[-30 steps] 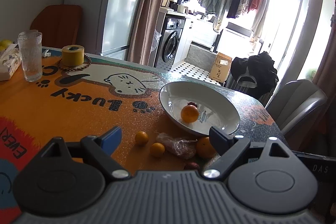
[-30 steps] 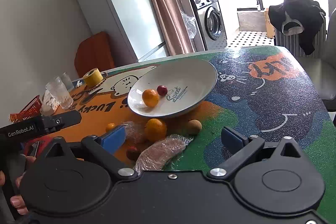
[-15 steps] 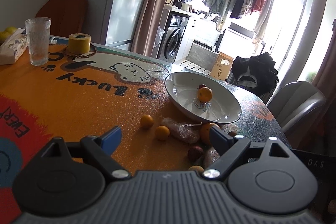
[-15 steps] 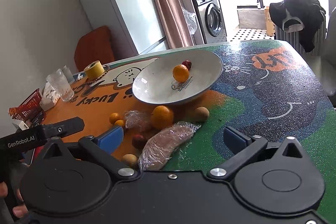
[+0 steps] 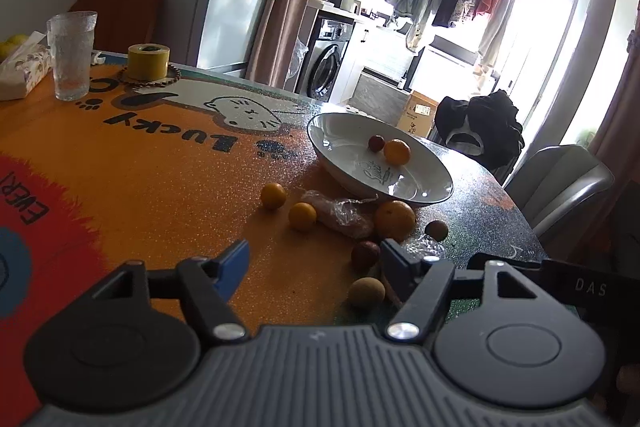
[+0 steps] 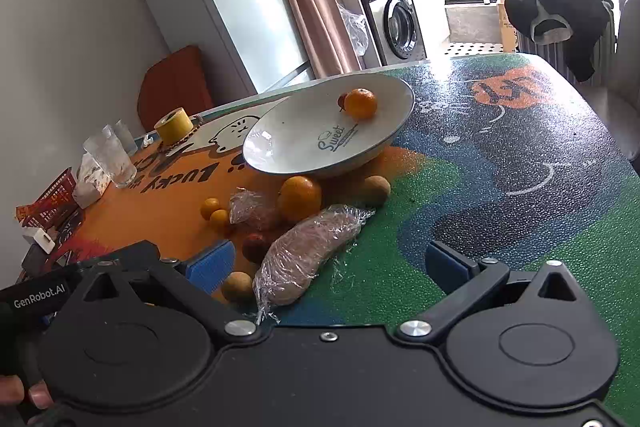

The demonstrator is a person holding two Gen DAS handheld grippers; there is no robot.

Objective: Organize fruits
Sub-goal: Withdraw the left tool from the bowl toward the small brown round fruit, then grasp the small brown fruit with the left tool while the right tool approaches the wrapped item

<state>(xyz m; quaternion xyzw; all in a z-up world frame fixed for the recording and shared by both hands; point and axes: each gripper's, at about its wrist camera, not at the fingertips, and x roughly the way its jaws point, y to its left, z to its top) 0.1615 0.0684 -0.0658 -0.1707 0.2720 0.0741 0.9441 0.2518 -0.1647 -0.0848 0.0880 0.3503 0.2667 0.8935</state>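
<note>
Left wrist view: left gripper (image 5: pixel 314 259) jaws were closing, empty, near the bowl (image 5: pixel 340 151); right gripper (image 6: pixel 330 263) stood released.

Daylight floods in from the blown-out window (image 5: pixel 520 39) at upper right, glinting off the table (image 6: pixel 520 147); fisheye distortion curves and darkens every corner of both frames.

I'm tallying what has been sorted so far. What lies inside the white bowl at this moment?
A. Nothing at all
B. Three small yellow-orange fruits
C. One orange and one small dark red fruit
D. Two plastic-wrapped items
C: the white ceramic bowl with "Sweet" lettering holds a round orange and a small dark red fruit beside it, while the wrapped items and other fruits lie outside it.
</note>
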